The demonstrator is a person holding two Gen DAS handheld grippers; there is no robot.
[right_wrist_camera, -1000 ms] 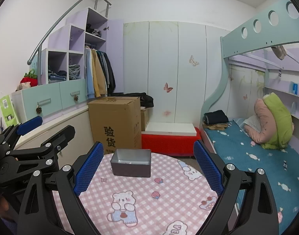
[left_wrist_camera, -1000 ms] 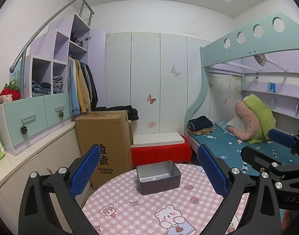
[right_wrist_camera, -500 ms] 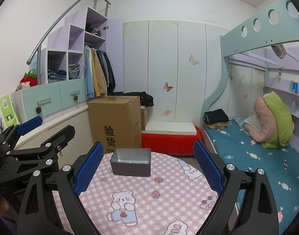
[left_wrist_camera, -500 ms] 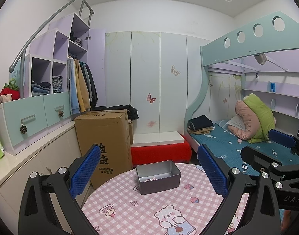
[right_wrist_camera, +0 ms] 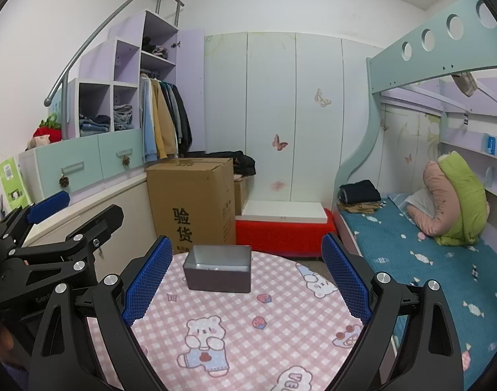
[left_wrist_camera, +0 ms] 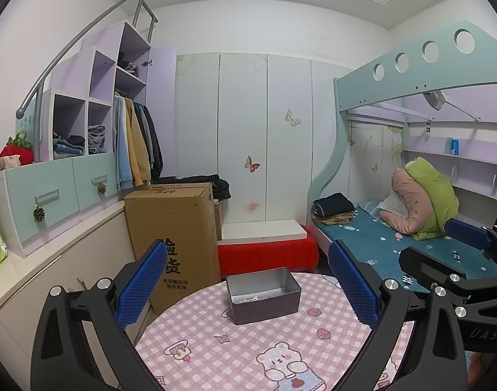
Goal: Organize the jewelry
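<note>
Right, both grippers up over the table, nothing in either. Left gripper spread wide, empty; right gripper same, jaws well apart, empty. Grey tin sits toward the far edge of the round table, open top, w/ a few small pale bits on its floor, prob. the jewelry, too small to tell what pieces. Same tin from the right view, contents barely showing.

Risks from here, my read: tin's light & near the far rim, so a push from either pad could slide it off toward the cardboard box. Tiny pieces vs. broad blue pads, so easy to fumble or pinch the tin wall instead. Both grippers close together too; reaching in at once could knock them into each other.
</note>
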